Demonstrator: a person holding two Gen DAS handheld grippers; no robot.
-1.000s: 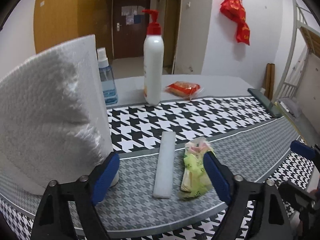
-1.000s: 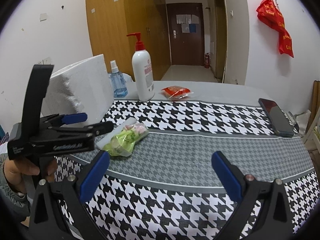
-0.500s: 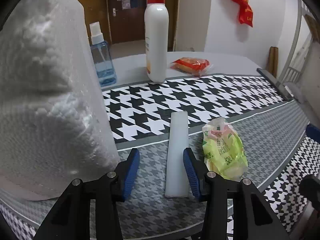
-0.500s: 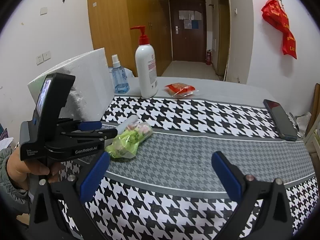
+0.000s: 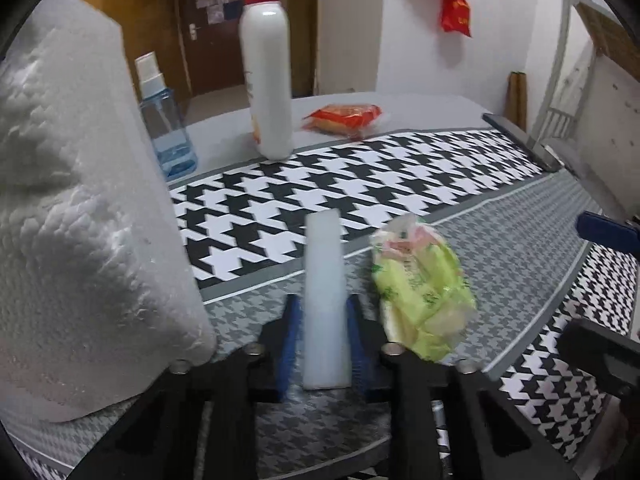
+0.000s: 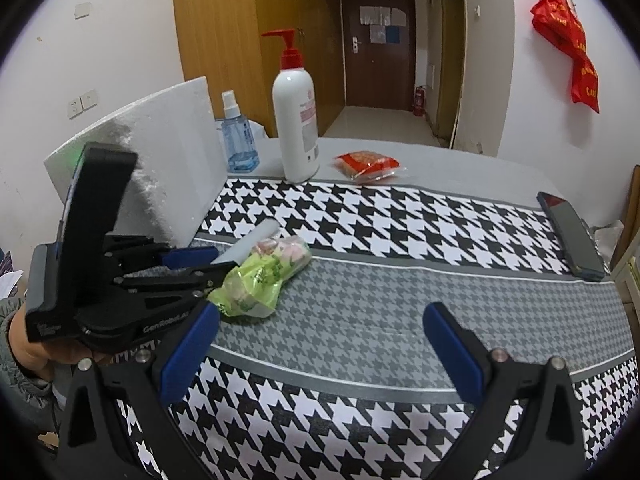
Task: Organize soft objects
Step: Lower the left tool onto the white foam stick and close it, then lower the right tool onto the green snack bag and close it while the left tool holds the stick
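Observation:
A long white foam strip (image 5: 324,280) lies on the houndstooth cloth (image 6: 400,320). My left gripper (image 5: 323,304) is closing on its near end, and both blue pads touch its sides. Just right of it lies a soft green-yellow plastic packet (image 5: 420,292). In the right wrist view the left gripper (image 6: 212,262) sits low at the left, held by a hand, with the strip (image 6: 256,240) and the packet (image 6: 260,280) at its tip. My right gripper (image 6: 320,316) hovers open over the grey band of the cloth with nothing between its fingers.
A big white foam block (image 5: 80,220) stands close on the left. Behind are a blue spray bottle (image 5: 168,128), a white pump bottle (image 5: 268,80) and a red snack packet (image 5: 344,118). A dark phone (image 6: 572,236) lies at the cloth's right edge.
The left gripper came down and forward over the foam strip, and its jaws went from wide apart to closed against the strip's sides. The right gripper drifted slightly.

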